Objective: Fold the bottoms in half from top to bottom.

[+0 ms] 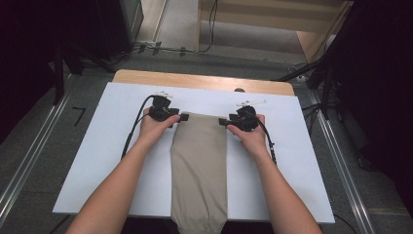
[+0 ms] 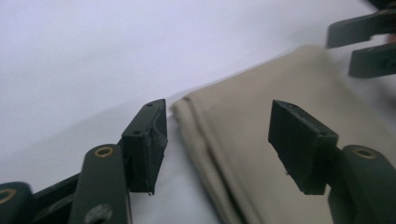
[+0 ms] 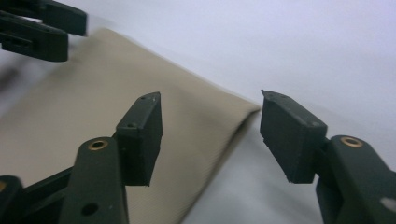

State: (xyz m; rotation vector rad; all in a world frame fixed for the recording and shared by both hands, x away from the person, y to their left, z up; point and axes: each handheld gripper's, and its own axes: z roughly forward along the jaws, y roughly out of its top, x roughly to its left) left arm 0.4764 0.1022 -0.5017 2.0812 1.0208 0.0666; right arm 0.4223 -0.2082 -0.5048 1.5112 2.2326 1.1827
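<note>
A folded beige cloth (image 1: 199,165) lies lengthwise down the middle of the white board (image 1: 112,141), and its near end hangs over the front edge. My left gripper (image 1: 182,117) is at the cloth's far left corner and my right gripper (image 1: 222,122) at its far right corner. In the left gripper view the jaws (image 2: 217,137) stand apart around the corner of the cloth (image 2: 243,121) without pressing on it, and the right gripper (image 2: 369,44) shows beyond. In the right gripper view the open jaws (image 3: 210,130) straddle the other corner of the cloth (image 3: 93,98), with the left gripper (image 3: 42,28) farther off.
The white board rests on a wooden table (image 1: 195,79) whose far edge shows behind it. Cables trail from both grippers over the board. Dark stands and floor cables surround the table, and metal rails (image 1: 29,156) run along both sides.
</note>
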